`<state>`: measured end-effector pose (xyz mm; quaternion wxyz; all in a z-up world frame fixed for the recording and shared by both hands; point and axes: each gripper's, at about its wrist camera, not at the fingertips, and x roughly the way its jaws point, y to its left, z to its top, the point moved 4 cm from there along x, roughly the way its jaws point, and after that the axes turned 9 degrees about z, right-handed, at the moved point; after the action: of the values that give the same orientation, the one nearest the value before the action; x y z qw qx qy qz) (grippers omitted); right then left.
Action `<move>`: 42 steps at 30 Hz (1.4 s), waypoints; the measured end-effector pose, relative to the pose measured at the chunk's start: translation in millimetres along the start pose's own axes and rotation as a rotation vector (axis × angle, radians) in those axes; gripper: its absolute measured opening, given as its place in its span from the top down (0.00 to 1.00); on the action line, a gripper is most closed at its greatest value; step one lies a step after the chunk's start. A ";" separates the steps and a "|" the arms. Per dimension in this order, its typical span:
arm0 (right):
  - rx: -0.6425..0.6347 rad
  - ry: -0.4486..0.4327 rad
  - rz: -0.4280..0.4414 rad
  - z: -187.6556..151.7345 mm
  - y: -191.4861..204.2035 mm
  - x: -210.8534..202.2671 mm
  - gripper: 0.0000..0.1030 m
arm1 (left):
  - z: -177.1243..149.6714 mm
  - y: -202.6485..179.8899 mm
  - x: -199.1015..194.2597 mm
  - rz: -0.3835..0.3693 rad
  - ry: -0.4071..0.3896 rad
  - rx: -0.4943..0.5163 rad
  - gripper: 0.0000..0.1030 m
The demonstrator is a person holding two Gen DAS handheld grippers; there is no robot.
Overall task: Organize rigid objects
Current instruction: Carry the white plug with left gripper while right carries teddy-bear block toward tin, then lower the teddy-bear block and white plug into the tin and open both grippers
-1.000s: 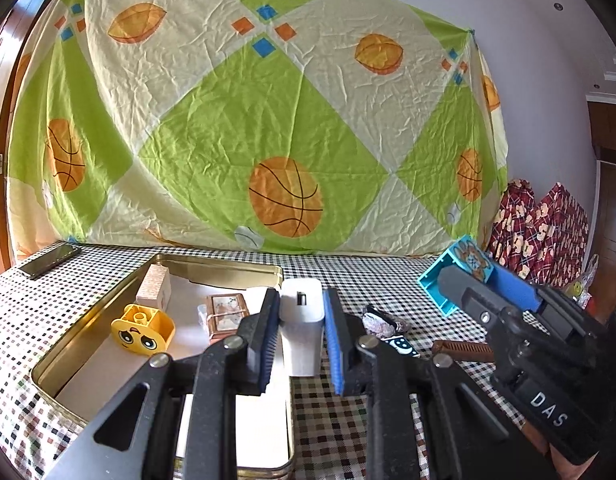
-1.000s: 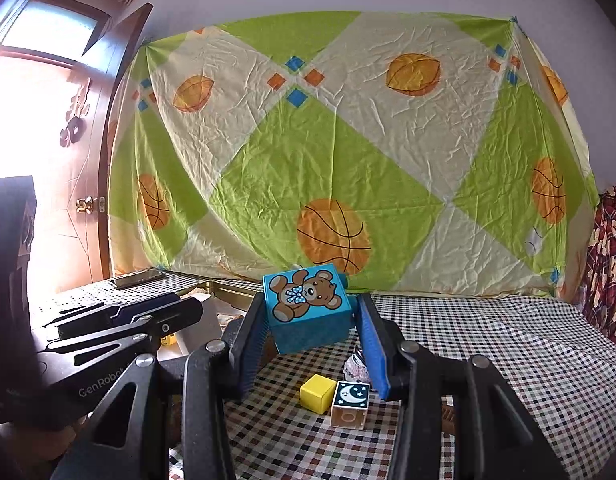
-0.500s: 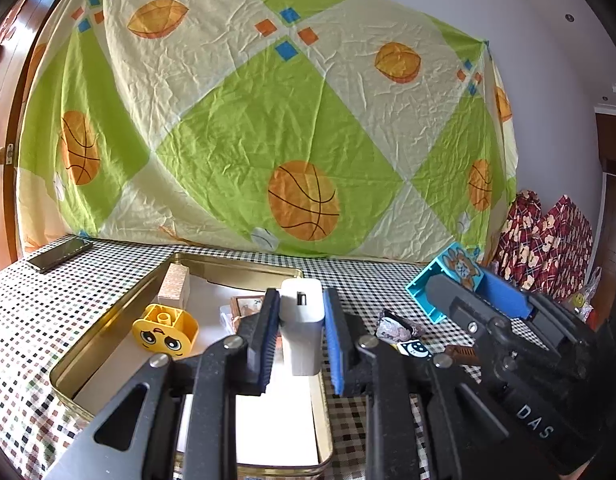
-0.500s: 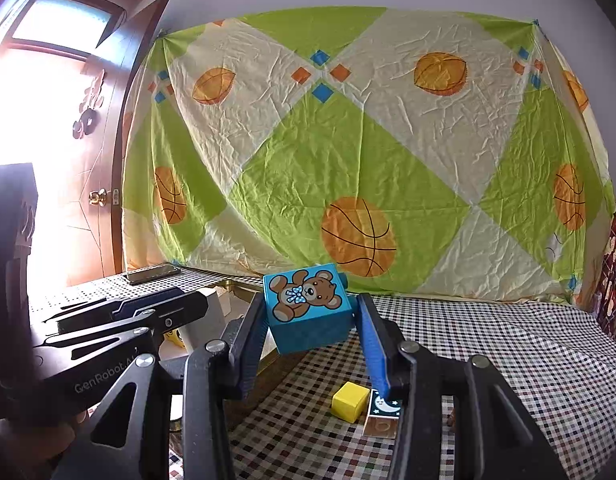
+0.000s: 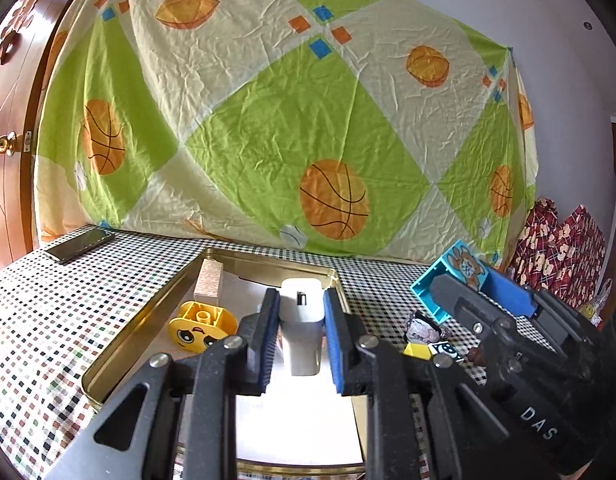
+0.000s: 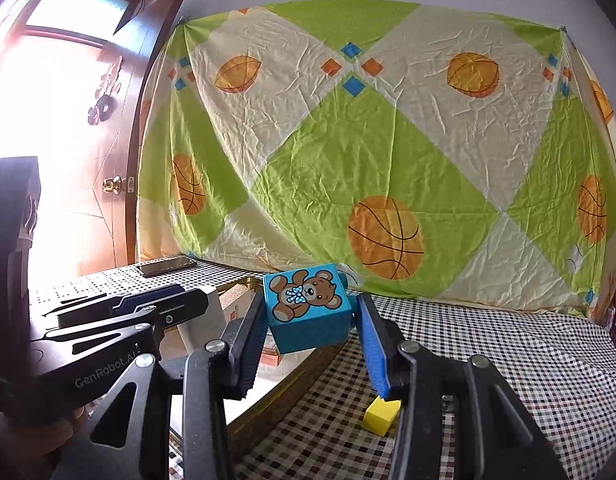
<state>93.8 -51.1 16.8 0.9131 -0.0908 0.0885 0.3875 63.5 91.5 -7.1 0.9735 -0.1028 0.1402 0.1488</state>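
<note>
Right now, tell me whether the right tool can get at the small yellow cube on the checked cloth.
Probably not yet. The right tool is shut on the blue teddy-bear block, so its jaws are full. The small yellow cube lies uncovered below it, beside the gold metal tin.

A green-and-cream sheet (image 5: 267, 120) printed with orange basketballs is being shown across the upper frame; a black-and-white checked tabletop (image 6: 508, 360), a blue teddy-bear cube (image 6: 308, 306), a gold tin (image 5: 147, 332).
</note>
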 end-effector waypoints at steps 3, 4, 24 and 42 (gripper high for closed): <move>-0.008 0.007 0.011 1.6 5.2 6.0 0.55 | 0.0 6.7 2.2 0.011 0.008 -0.006 0.80; -0.011 0.009 0.014 1.9 6.9 7.7 0.55 | 0.3 8.5 2.2 0.015 0.008 -0.006 0.80; -0.019 0.121 0.087 4.4 23.9 57.7 0.55 | 2.7 38.3 28.1 0.070 0.103 -0.010 0.80; 0.000 0.248 0.146 -3.7 32.0 91.3 0.55 | 7.1 58.1 47.1 0.114 0.195 0.016 0.80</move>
<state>132.7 33.1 -11.1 0.8646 -0.1314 0.2067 0.4387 89.9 159.8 -23.9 0.9459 -0.1010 0.2411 0.1921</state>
